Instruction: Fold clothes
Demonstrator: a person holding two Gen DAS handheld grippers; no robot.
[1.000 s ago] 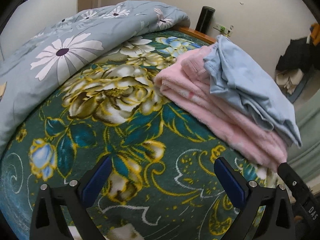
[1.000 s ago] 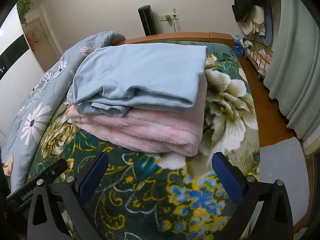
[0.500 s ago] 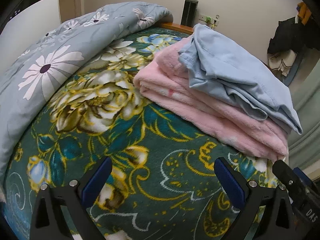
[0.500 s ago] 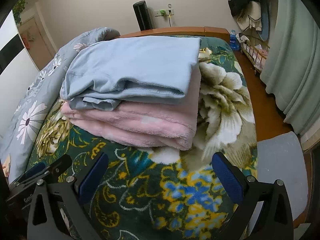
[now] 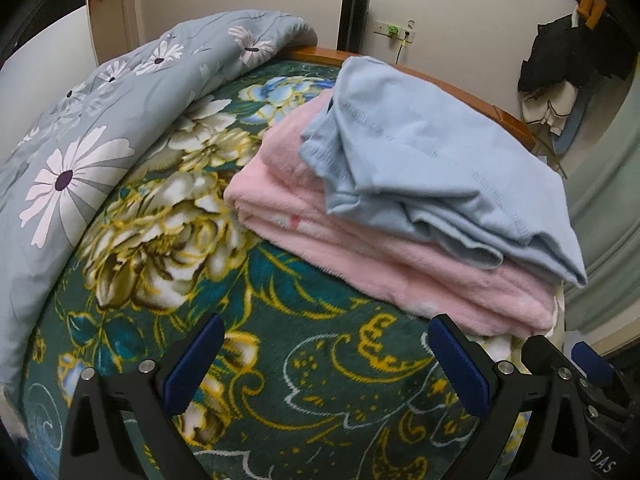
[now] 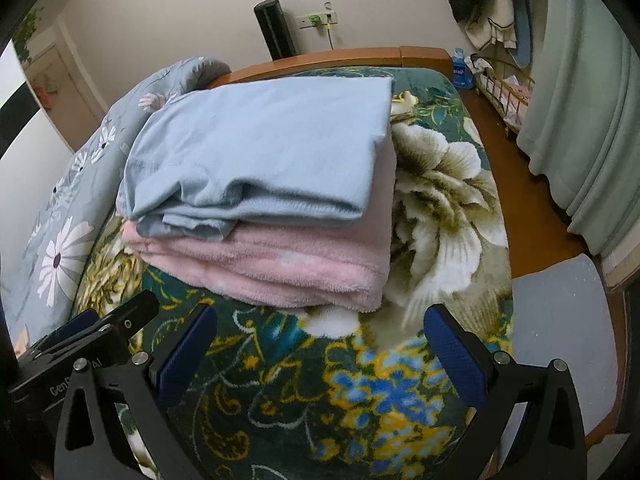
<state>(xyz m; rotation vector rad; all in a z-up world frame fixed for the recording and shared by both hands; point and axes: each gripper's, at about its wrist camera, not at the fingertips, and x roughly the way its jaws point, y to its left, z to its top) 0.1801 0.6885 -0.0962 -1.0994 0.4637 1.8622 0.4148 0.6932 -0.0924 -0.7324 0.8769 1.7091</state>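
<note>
Both tongs stand wide apart and grip nothing: the left gripper (image 5: 326, 356) and the right gripper (image 6: 320, 344) hover side by side over the floral bed cover (image 6: 360, 392) near its front edge. Just beyond them, towards the headboard, the blue garment (image 6: 264, 152) lies folded on the folded pink garment (image 6: 280, 268). Folding looks nearly done; next, probably squaring the blue garment's ragged left edge.

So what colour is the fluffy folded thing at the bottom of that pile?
Pale pink fleece, under the light blue garment; clearest in the right wrist view.
</note>
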